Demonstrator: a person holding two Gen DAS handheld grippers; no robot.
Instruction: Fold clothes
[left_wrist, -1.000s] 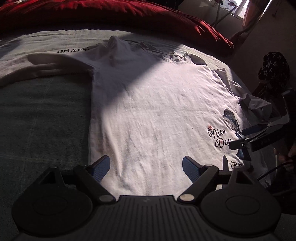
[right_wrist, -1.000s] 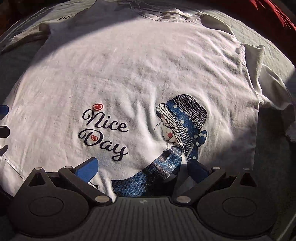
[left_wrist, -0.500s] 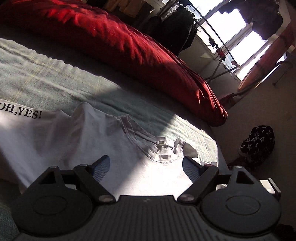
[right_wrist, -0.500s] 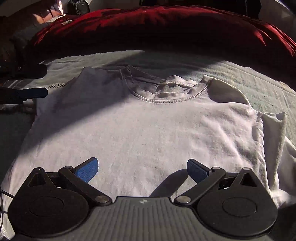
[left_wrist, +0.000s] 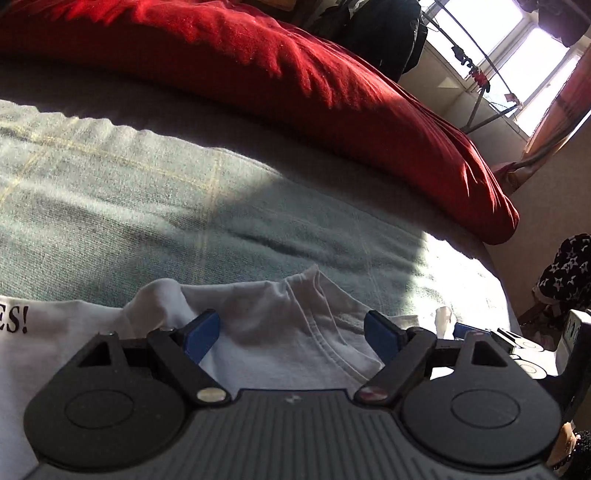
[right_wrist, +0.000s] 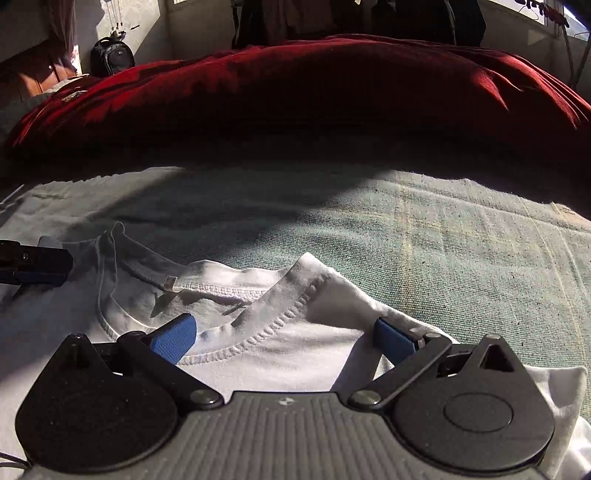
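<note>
red duvet (left_wrist: 332, 85) behind green blanket (left_wrist: 129, 206); black backpack (right_wrist: 112, 55) far left.

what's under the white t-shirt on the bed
The white t-shirt lies on a grey-green bedcover, with another printed white garment at its side. What is beneath its middle is covered.

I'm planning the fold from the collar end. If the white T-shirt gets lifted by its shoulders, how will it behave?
The white T-shirt will probably go limp and drape, since its thin cloth already wrinkles at the collar. It looks light, so each open hand-held gripper should lift it easily. It may drag on the coarse green blanket rather than slide.
</note>
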